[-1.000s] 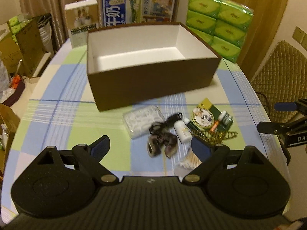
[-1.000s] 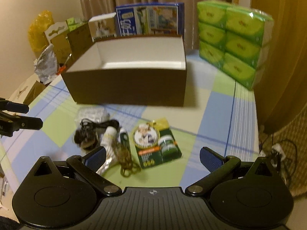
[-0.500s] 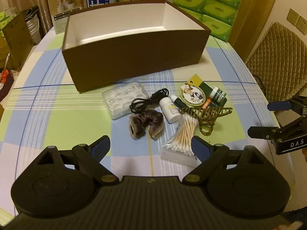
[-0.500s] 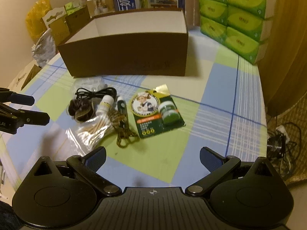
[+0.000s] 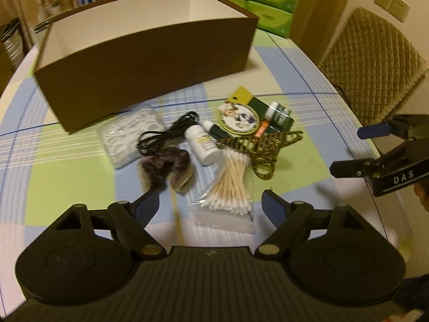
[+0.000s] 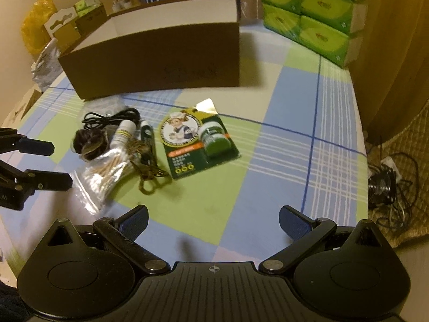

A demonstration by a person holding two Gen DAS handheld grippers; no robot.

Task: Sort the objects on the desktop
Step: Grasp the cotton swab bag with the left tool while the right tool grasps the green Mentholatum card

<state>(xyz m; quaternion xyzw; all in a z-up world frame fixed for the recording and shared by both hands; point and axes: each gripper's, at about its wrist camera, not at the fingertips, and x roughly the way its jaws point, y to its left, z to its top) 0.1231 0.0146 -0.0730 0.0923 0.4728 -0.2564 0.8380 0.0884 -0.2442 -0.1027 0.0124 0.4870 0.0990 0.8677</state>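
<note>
We note both grippers empty: left gripper (image 5: 210,205) jaws wide, just narrowing over clear bag of cotton swabs (image 5: 228,187); right gripper (image 6: 213,221) jaws wide. Open brown cardboard box (image 5: 144,51) behind bag awaits sorted items.

Brown box (image 5: 150,61) (white inside); tablecloth (image 6: 281,112) blue-green checked.

A table (image 5: 67,177) under a blue, green and white checked cloth carries an open brown box (image 5: 150,53). In front of the box lie a bag of cotton swabs (image 5: 228,187), a white bottle (image 5: 202,143), a black cable (image 5: 166,134) and a green blister card (image 6: 195,142). Green tissue packs (image 6: 316,13) stand at the far edge.
</note>
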